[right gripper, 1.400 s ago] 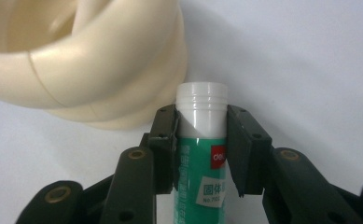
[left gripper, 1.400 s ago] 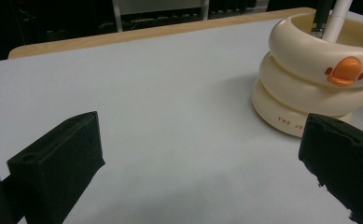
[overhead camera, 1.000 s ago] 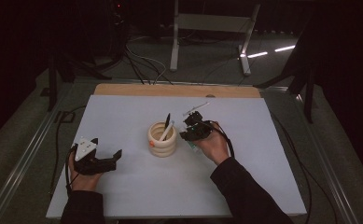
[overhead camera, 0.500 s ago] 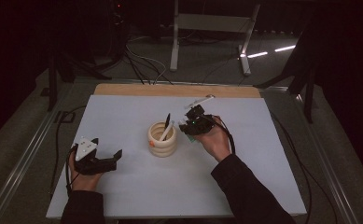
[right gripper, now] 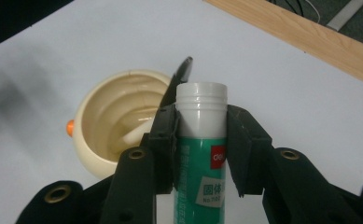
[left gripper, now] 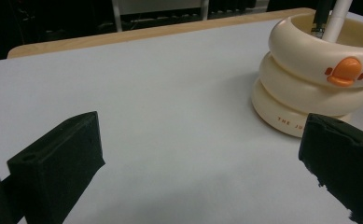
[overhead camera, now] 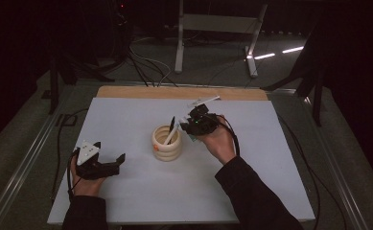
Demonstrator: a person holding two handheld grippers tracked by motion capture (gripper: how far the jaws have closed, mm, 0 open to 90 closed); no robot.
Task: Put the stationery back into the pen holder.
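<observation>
Right gripper [right gripper: 201, 140]: jaws clamped on a green glue stick [right gripper: 201, 163], its lower end cut off, held just above and beside the cream holder [right gripper: 118, 123]. Holder's contents partly hidden. Left gripper [left gripper: 207, 163]: jaws apart, empty, near the holder on the table [left gripper: 160, 93].

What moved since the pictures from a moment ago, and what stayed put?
The right gripper, its jaws shut on the glue stick, has risen a little beside the cream pen holder; the grip itself looks unchanged. The left gripper stayed where it was on the white table with its jaws open and nothing between them. The pen holder and the pens in it have not shifted.
</observation>
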